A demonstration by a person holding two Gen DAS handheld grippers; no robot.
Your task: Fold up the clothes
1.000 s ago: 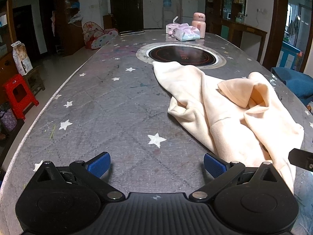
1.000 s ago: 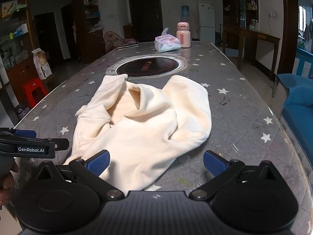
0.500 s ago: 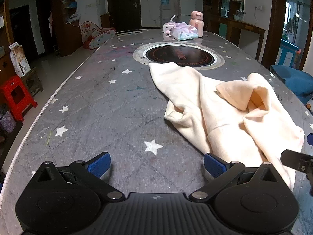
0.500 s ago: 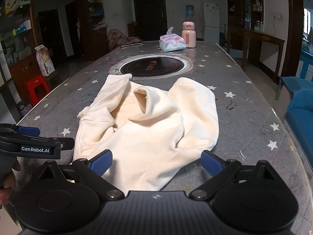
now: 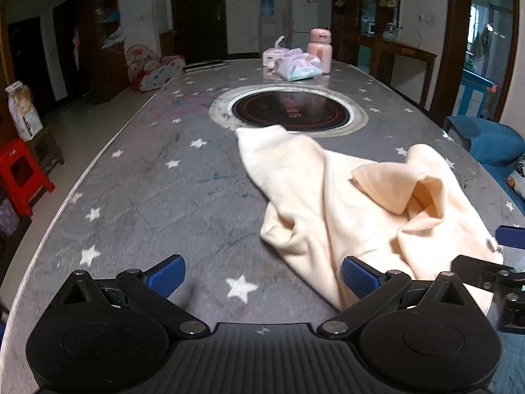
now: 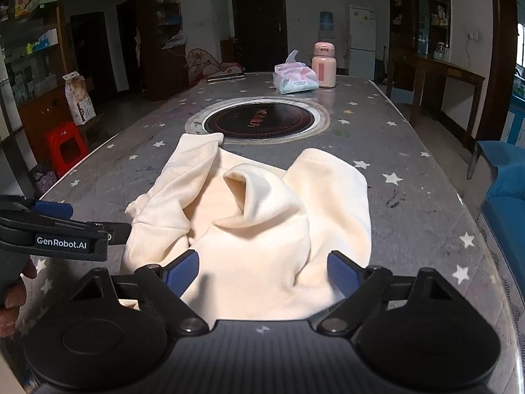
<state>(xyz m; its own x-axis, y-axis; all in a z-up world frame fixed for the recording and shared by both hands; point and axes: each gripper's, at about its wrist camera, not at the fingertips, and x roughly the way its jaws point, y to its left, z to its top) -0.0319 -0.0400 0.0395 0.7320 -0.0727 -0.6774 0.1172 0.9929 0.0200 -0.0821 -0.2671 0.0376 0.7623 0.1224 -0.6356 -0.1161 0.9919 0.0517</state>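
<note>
A cream garment [image 5: 354, 203] lies crumpled on the grey star-patterned table [image 5: 157, 180]; it also shows in the right wrist view [image 6: 262, 216]. My left gripper [image 5: 262, 274] is open and empty, low over the table, with the garment's near left edge by its right finger. My right gripper [image 6: 262, 272] is open, with the garment's near hem between its blue pads [image 6: 182, 271]. The left gripper shows at the left of the right wrist view [image 6: 65, 229], beside the garment's left edge.
A round black hotplate [image 6: 259, 121] is set in the table beyond the garment. A tissue pack [image 6: 295, 80] and a pink bottle [image 6: 324, 65] stand at the far end. A blue seat [image 6: 505, 177] is to the right, a red stool [image 6: 65, 146] to the left.
Both grippers have moved forward toward the garment. The right gripper's pads now straddle the near hem. The garment itself has not moved.
</note>
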